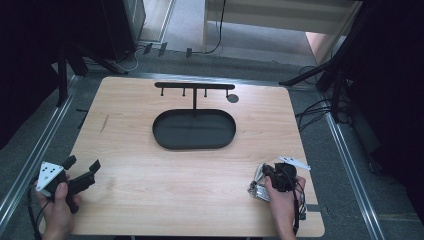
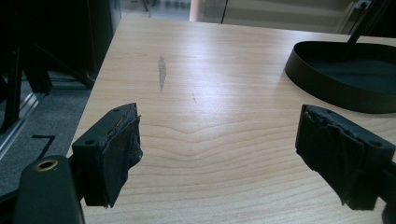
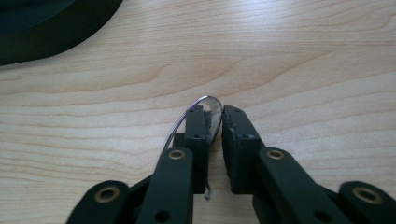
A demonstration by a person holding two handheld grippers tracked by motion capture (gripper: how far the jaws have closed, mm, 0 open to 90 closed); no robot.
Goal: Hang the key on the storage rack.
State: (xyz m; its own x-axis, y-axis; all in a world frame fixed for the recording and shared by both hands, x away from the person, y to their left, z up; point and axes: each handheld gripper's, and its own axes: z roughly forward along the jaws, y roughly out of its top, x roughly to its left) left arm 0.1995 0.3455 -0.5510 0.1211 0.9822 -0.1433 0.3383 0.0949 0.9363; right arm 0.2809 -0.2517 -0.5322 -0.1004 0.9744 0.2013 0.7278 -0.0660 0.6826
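Note:
My right gripper [image 1: 266,173] rests near the table's front right corner, held by a hand. In the right gripper view its jaws [image 3: 215,113] stand nearly together, shut on a thin shiny metal object [image 3: 206,101] whose curved rim pokes out above the pads. That silvery object [image 1: 256,189] lies on the wood to the left of the hand. My left gripper [image 1: 82,163] sits at the front left edge, open, with bare wood between its pads [image 2: 220,114].
A black oval tray [image 1: 161,136] lies at the middle of the wooden table [image 1: 150,190], with a black T-shaped hook stand [image 1: 194,86] rising from its far side. The tray's wall [image 2: 303,70] is ahead and right of the left gripper. Floor cables run beyond the right edge.

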